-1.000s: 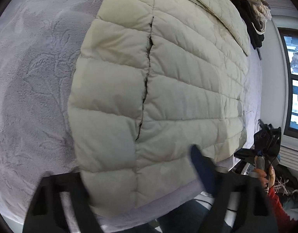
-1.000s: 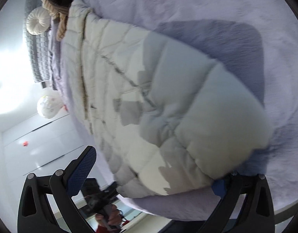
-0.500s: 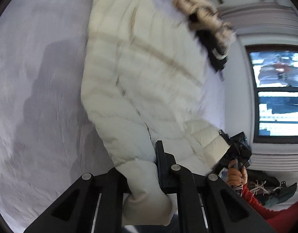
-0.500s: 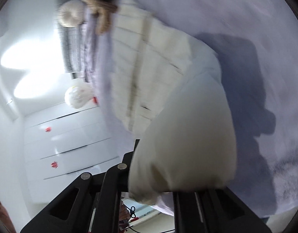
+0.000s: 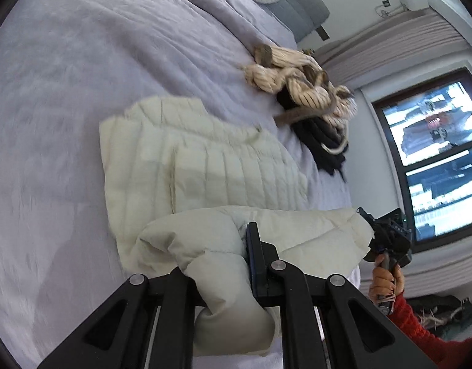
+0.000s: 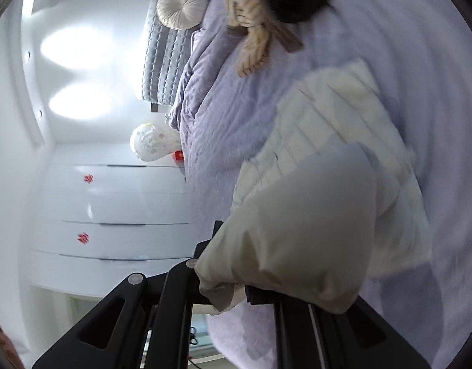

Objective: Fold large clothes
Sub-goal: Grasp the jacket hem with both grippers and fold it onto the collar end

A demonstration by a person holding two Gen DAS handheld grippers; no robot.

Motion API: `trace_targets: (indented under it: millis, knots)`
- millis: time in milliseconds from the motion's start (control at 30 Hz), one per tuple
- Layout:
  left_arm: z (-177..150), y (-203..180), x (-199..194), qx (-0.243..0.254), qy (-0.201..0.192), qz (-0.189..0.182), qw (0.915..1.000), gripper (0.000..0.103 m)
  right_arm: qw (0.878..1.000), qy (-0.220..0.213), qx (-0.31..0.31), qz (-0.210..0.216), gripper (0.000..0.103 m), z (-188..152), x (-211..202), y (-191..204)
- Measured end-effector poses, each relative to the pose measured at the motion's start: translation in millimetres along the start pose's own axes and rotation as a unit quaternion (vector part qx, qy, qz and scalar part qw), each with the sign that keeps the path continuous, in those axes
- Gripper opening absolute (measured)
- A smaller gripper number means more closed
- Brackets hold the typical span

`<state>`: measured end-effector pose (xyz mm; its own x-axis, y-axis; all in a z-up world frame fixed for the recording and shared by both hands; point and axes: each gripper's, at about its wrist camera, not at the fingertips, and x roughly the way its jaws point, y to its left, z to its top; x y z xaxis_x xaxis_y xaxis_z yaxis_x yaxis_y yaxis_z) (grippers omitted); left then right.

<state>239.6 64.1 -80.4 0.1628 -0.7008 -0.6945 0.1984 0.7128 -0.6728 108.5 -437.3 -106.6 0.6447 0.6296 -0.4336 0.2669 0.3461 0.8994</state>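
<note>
Lavender bedspread (image 5: 60, 70) runs wide and bare on the far side of the cream puffer jacket (image 5: 205, 166), whose upper half lies flat mid-bed. My left gripper (image 5: 223, 264) is clamped on one corner of its lifted hem; my right gripper (image 6: 233, 279) is clamped on the other (fabric hides that fingertip gap). Near the collar sits a heap of knitwear (image 5: 300, 83), just apart.
</note>
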Motion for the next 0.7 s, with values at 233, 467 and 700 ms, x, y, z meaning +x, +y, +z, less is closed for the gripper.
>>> trace_targets:
  millis: [233,467,700]
  knots:
    - [45,36,54,0.005,0.011,0.053,0.9985,0.014,0.998,0.014,-0.016,-0.058,0.012,59,64,-6]
    - [63,70,89,-0.025,0.026,0.092,0.9951,0.026,0.995,0.021,-0.013,-0.1,0.012,92,113,-34]
    - [62,57,70,0.014,0.005,0.147,0.989,0.083,0.994,0.017,-0.007,-0.106,0.015,103,130,-37]
